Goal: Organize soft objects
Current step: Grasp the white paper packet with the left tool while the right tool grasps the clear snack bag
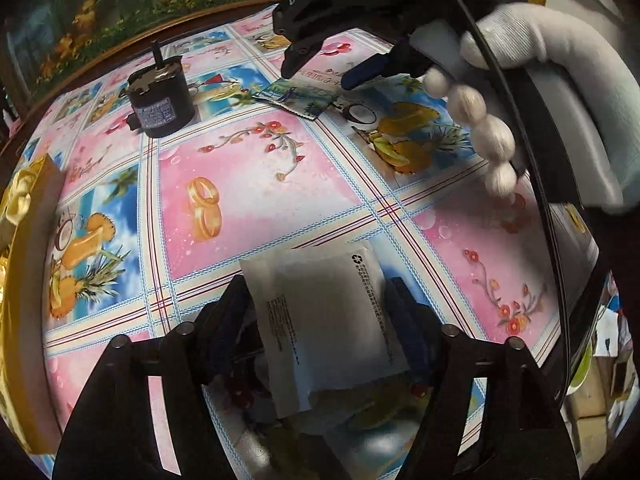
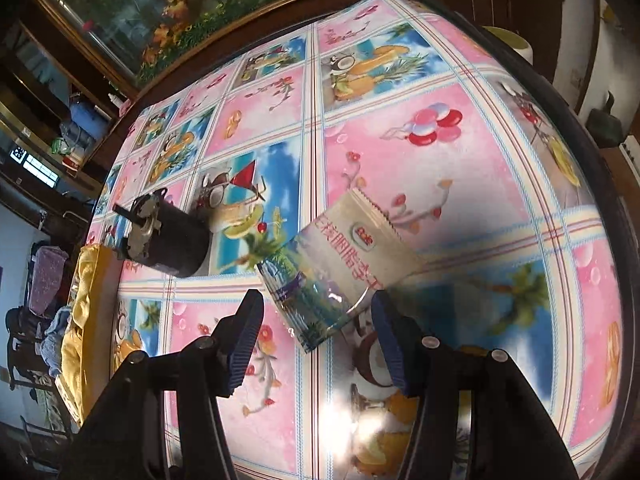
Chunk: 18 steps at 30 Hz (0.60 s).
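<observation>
A white plastic packet (image 1: 324, 320) with small black print lies flat on the patterned tablecloth between my left gripper's (image 1: 320, 320) open fingers. A printed snack pouch (image 2: 340, 264) with a palm-tree picture lies flat just ahead of my right gripper (image 2: 316, 312), which is open with its blue pads on either side of the pouch's near edge. In the left wrist view the same pouch (image 1: 298, 98) lies at the far side, with the right gripper (image 1: 320, 74) hovering over it in a white-gloved hand (image 1: 520, 32).
A black cylindrical motor (image 1: 160, 100) stands on the table's far left; it also shows in the right wrist view (image 2: 168, 236). A box with yellow satin lining (image 1: 20, 216) sits at the left edge. A white bead bracelet (image 1: 476, 128) hangs from the gloved hand.
</observation>
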### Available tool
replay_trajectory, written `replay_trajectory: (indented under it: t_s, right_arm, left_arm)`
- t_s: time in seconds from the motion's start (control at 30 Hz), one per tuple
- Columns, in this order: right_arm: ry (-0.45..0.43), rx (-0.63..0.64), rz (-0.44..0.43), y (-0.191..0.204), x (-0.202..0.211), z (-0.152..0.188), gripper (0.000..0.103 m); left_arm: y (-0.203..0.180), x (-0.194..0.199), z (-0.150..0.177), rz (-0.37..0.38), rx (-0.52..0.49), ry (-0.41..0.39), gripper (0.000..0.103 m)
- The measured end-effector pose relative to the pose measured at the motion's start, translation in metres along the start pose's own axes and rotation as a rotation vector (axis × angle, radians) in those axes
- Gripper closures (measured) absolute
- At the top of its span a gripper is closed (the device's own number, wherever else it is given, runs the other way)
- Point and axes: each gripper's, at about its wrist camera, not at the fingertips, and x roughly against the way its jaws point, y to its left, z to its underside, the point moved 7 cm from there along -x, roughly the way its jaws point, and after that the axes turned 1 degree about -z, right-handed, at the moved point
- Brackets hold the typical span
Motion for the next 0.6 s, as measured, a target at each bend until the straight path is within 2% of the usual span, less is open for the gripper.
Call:
replay_trajectory:
  t_s: [0.03,0.1,0.3,0.37,0.43,0.47,0.6]
  right_arm:
    - [0.008,-0.018,0.000,-0.001,-0.001,-0.003,0.044]
    - [0.019,-0.057,0.013,-0.006,-0.004,-0.009,0.041]
    - [0.031,-0.090,0.086,-0.005,-0.021,-0.025,0.040]
    - [0.021,-0.048,0.134,0.004,-0.029,-0.031,0.037]
    - [0.026,0.009,0.168,0.018,-0.038,-0.032,0.030]
    - [0.032,0.045,0.178,0.026,-0.042,-0.031,0.022]
    - [0.056,0.220,0.280,0.043,-0.055,-0.019,0.020]
  left_arm:
    - [0.001,0.003,0.001,0.032,-0.002,-0.004,0.058]
    - [0.011,0.007,0.004,0.063,0.017,0.009,0.061]
    - [0.051,0.020,0.019,0.054,0.083,-0.001,0.061]
    - [0.059,0.024,0.024,0.047,0.095,-0.003,0.061]
    - [0.064,0.026,0.027,0.048,0.112,-0.007,0.061]
    - [0.066,0.027,0.028,0.046,0.120,-0.008,0.060]
    - [0.070,0.030,0.032,0.032,0.136,-0.020,0.054]
